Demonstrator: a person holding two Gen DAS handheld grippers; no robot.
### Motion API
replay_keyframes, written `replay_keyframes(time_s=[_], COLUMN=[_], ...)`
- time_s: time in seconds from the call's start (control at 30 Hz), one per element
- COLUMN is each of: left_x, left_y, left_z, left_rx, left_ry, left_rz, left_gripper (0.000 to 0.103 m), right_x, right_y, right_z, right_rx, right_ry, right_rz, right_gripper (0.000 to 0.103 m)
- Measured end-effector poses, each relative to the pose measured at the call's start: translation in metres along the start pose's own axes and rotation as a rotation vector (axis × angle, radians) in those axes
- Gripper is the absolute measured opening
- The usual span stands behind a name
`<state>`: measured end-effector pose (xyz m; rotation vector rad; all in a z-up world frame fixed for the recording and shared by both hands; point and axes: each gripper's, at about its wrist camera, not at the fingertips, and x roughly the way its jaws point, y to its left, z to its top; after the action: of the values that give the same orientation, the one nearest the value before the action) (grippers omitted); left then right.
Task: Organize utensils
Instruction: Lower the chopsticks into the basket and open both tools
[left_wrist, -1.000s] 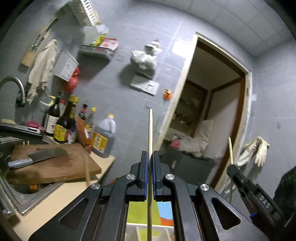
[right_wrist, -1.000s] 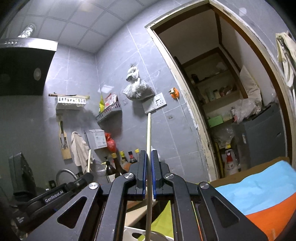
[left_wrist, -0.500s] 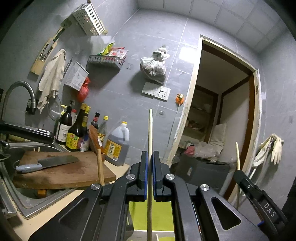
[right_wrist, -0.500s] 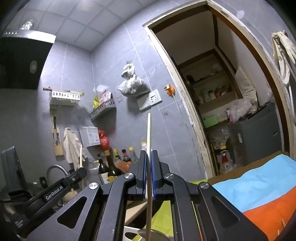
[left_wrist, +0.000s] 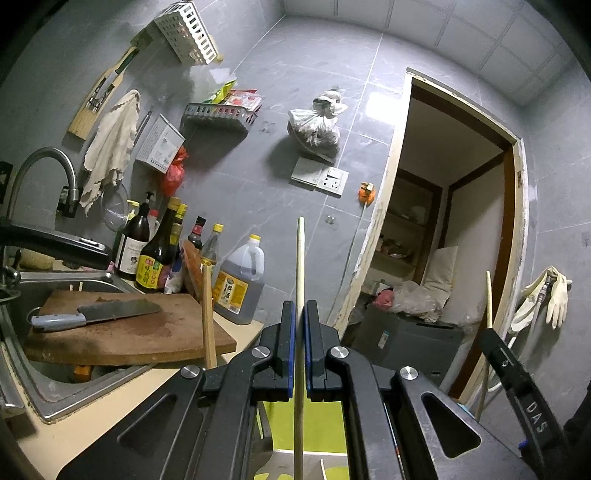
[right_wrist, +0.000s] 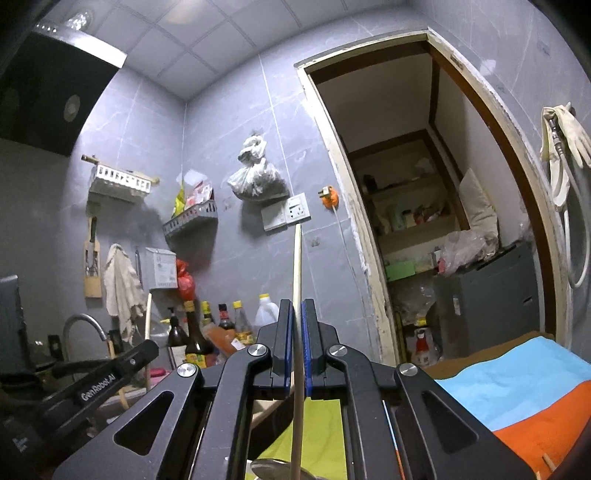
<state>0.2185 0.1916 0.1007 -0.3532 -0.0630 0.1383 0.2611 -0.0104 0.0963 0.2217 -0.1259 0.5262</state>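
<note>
A pale wooden chopstick (left_wrist: 300, 258) stands upright between the blue pads of my left gripper (left_wrist: 299, 306), which is shut on it. My right gripper (right_wrist: 298, 304) is shut on a second upright chopstick (right_wrist: 297, 266). In the left wrist view the right gripper (left_wrist: 517, 373) shows at the right edge with its chopstick (left_wrist: 488, 295). In the right wrist view the left gripper (right_wrist: 103, 376) is low at the left with its chopstick (right_wrist: 147, 325). Another wooden stick (left_wrist: 207, 317) rises just left of my left gripper; its foot is hidden.
To the left lies a wooden cutting board (left_wrist: 177, 332) with a cleaver (left_wrist: 110, 312) over a steel sink (left_wrist: 55, 402). Sauce bottles (left_wrist: 159, 254) line the tiled wall. A green mat (right_wrist: 317, 424) and a blue-and-orange cloth (right_wrist: 517, 387) lie below. An open doorway (left_wrist: 443, 221) is to the right.
Both grippers have sunk a little, so the wall and counter sit higher in both views. The right gripper has rolled slightly. Each keeps its chopstick clamped.
</note>
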Motion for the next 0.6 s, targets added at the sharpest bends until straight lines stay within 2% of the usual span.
replay_keyframes(time_s=[0.33,0.6], left_x=[-0.003,-0.014], left_y=[-0.005,-0.018], left_z=[-0.016,-0.026], left_rx=[0.037,0.102], left_ry=[0.04,0.048], left_rz=[0.008,0.007], left_gripper=[0.002,0.002], right_x=[0.0,-0.006], right_y=[0.007,0.013], right_z=[-0.015,-0.021], right_rx=[-0.059,-0.131], right_ry=[0.04,0.13], right_rz=[0.003,0.032], right_gripper=[0.003,0.003])
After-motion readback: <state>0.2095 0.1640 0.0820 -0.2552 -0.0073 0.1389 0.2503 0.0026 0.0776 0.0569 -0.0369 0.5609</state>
